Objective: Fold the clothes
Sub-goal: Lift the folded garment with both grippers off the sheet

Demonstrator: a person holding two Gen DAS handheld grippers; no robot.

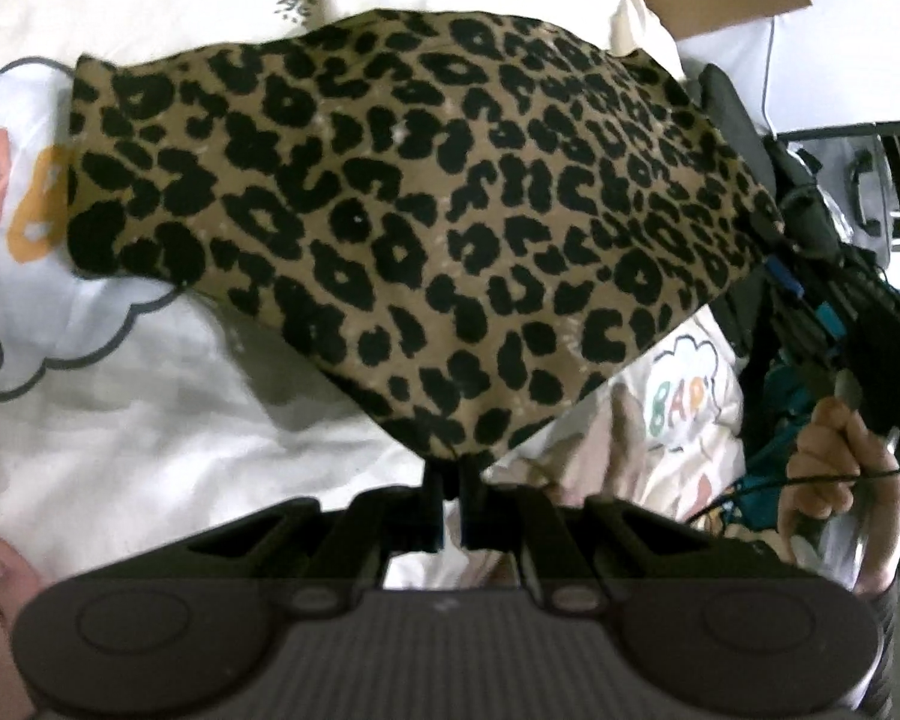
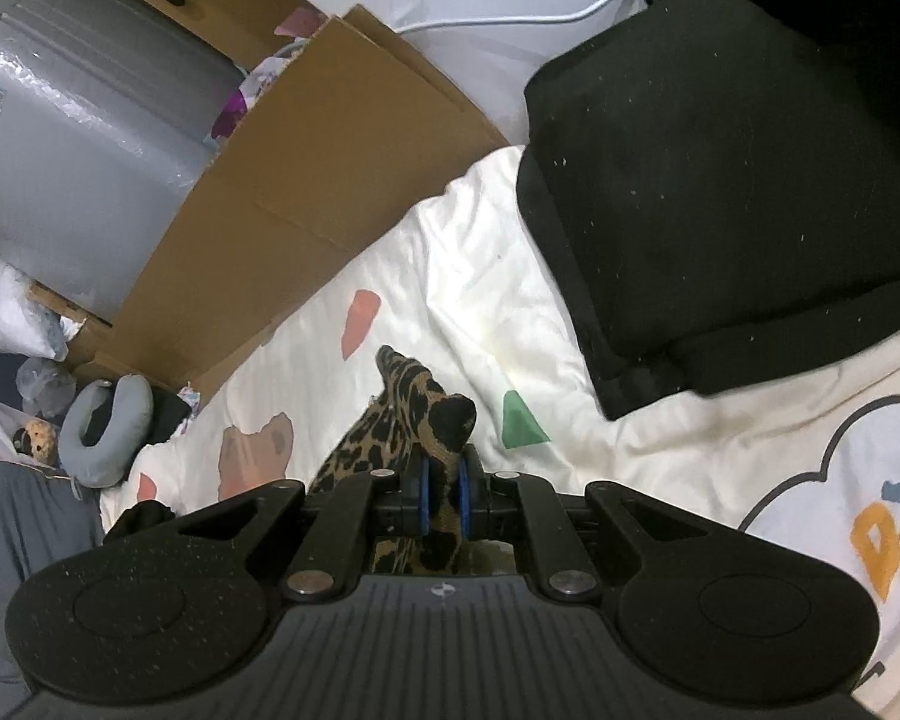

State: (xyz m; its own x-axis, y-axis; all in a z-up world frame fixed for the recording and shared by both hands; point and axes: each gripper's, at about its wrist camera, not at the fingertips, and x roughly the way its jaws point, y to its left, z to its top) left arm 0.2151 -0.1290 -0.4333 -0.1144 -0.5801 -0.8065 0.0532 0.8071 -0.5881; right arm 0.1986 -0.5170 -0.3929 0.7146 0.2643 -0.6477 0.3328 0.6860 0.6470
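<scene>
A leopard-print garment [image 1: 402, 210] is stretched in the air above a white printed bedspread [image 1: 120, 420]. My left gripper [image 1: 450, 480] is shut on its near corner. The right gripper shows in the left wrist view at the far right [image 1: 774, 240], holding the garment's other end. In the right wrist view my right gripper [image 2: 443, 495] is shut on a bunched leopard-print corner [image 2: 414, 414] that pokes up between the blue pads [image 2: 421, 495].
A folded black garment [image 2: 720, 180] lies on the bedspread [image 2: 450, 276] at the upper right. Flat cardboard [image 2: 306, 180], a grey suitcase [image 2: 72, 120] and a grey neck pillow [image 2: 108, 426] lie beside the bed on the left. A white cable [image 2: 510, 18] runs along the wall.
</scene>
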